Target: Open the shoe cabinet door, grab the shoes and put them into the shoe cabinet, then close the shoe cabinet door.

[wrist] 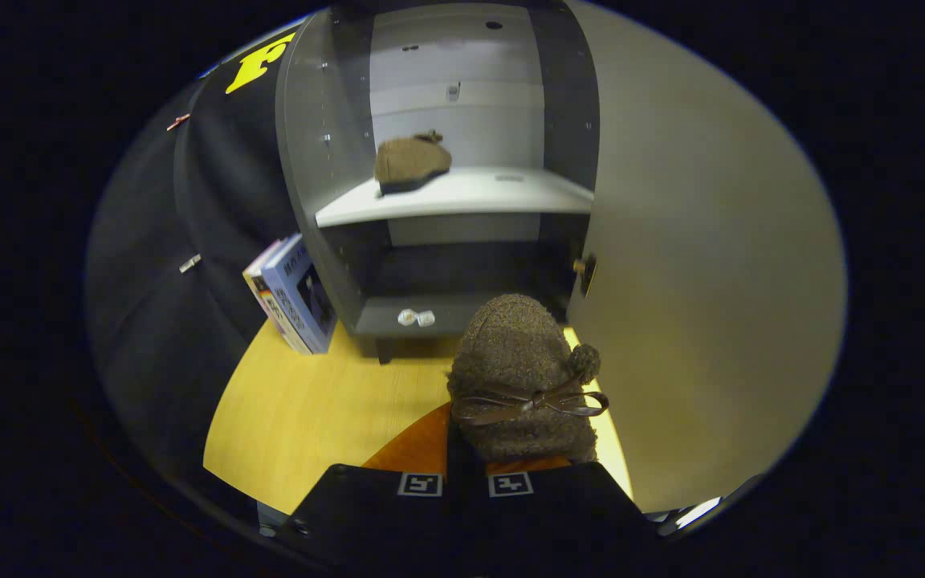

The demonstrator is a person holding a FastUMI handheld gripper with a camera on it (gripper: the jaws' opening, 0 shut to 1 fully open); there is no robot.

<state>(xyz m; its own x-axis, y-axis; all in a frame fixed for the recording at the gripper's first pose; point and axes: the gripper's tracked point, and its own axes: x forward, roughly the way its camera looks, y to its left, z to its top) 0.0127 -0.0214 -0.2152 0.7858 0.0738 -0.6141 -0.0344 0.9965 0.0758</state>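
A brown fuzzy shoe (520,369) with a dark ribbon bow and a pompom juts forward from between my fingers. My gripper (466,459) is shut on its rear end. Beyond the shoe stands the grey shoe cabinet (318,144), open at the front. Its pale door (711,273) is swung wide to the right, with a small knob (583,269) on the door's edge just past the shoe's toe. A second brown shoe (412,162) rests on the left half of the white shelf (503,193) inside. The compartment under the shelf is dark.
The cabinet stands on a yellow wooden tabletop (310,409). An orange mat (418,445) lies just ahead of my fingers, under the held shoe. Books (292,295) lean against the cabinet's left side. Two small white pieces (416,318) sit on the cabinet's bottom ledge.
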